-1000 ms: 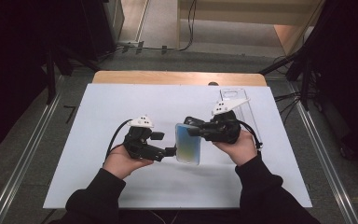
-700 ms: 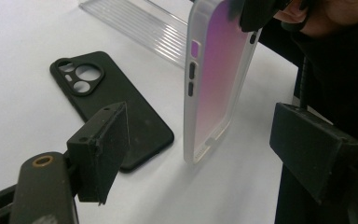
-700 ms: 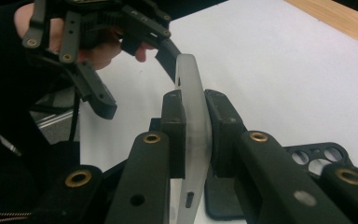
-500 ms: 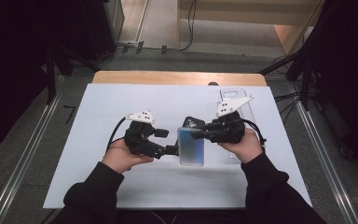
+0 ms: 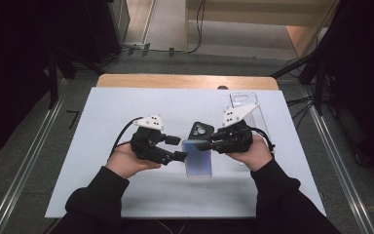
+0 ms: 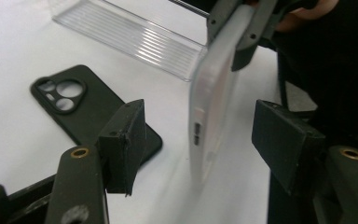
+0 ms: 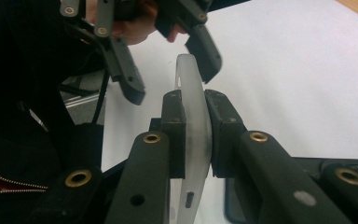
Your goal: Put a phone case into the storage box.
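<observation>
My right gripper (image 5: 200, 145) is shut on a frosted translucent phone case (image 5: 198, 160), gripping its far end and holding it tilted over the white table. In the right gripper view both pads (image 7: 173, 122) press on the case's thin edge (image 7: 189, 79). My left gripper (image 5: 180, 148) is open at the case's left side. In the left gripper view its jaws stand wide on either side of the case (image 6: 212, 98) without touching it. A black phone case (image 5: 200, 130) with camera cut-outs lies flat on the table just behind, also seen as the black case (image 6: 81, 105).
A clear plastic box (image 5: 246, 105) lies on the white table (image 5: 107, 112) behind my right hand; its ribbed clear wall (image 6: 130, 35) shows in the left gripper view. A wooden edge (image 5: 175, 80) runs along the far side. Metal rails flank the table.
Both hands have drifted a little nearer me with the frosted case. The left gripper has moved right, so its open jaws now straddle the case's edge.
</observation>
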Tool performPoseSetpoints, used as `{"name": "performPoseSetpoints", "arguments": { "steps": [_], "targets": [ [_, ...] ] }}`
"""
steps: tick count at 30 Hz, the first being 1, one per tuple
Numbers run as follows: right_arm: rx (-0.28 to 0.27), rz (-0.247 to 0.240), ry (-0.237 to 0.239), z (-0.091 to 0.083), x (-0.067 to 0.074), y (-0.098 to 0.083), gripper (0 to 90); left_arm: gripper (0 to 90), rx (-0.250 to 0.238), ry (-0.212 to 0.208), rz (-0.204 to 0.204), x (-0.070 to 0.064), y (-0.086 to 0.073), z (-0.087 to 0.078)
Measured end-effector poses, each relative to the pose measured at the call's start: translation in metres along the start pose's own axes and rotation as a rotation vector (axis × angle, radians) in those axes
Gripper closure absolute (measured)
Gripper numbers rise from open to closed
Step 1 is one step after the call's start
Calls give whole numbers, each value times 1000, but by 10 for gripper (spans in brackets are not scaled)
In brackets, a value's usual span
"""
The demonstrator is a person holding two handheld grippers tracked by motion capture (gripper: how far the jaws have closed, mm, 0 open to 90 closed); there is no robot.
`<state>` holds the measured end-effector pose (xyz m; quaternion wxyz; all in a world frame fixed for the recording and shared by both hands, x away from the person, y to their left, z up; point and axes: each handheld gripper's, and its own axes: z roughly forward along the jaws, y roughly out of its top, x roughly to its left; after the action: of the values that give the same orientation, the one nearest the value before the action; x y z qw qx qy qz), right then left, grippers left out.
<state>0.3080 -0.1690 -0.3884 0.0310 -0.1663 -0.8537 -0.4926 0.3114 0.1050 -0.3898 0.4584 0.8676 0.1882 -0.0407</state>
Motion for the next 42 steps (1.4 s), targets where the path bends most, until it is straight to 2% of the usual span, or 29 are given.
{"name": "performPoseSetpoints", "arguments": {
  "steps": [1, 4, 5, 12, 16, 22, 25, 27, 34, 36, 40, 42],
  "targets": [
    [0, -1, 5, 0, 0, 0, 767, 358, 2, -4, 13, 0, 0, 0],
    [1, -11, 14, 1, 1, 0, 766, 406, 9, -63, 0, 3, 0, 1],
    [5, -12, 18, 2, 1, 0, 766, 455, 17, -80, -9, 3, 0, 2],
    [15, -35, 54, 4, 2, -1, 767, 500, 51, -106, 8, 3, -2, 5],
    [28, -51, 78, 6, 3, -1, 767, 590, 58, -136, 31, 2, -3, 5],
    [41, -66, 114, 10, 4, -1, 767, 747, 53, -179, 42, 2, -3, 4],
    [48, -54, 130, 12, 3, -1, 767, 805, 54, -212, 62, 2, -4, 3],
    [48, -44, 148, 12, 2, -1, 767, 810, 55, -227, 57, 2, -4, 3],
    [51, -40, 164, 12, 3, -1, 763, 815, 61, -249, 53, 3, -4, 2],
    [51, -31, 160, 12, 3, -1, 758, 815, 57, -254, 37, 4, -3, 1],
    [21, 25, 141, 10, 1, -1, 589, 815, 58, -239, 21, 5, -3, -2],
    [9, 63, 139, 7, -2, -2, 555, 815, 58, -222, 7, 7, -3, -4]
  ]
}}
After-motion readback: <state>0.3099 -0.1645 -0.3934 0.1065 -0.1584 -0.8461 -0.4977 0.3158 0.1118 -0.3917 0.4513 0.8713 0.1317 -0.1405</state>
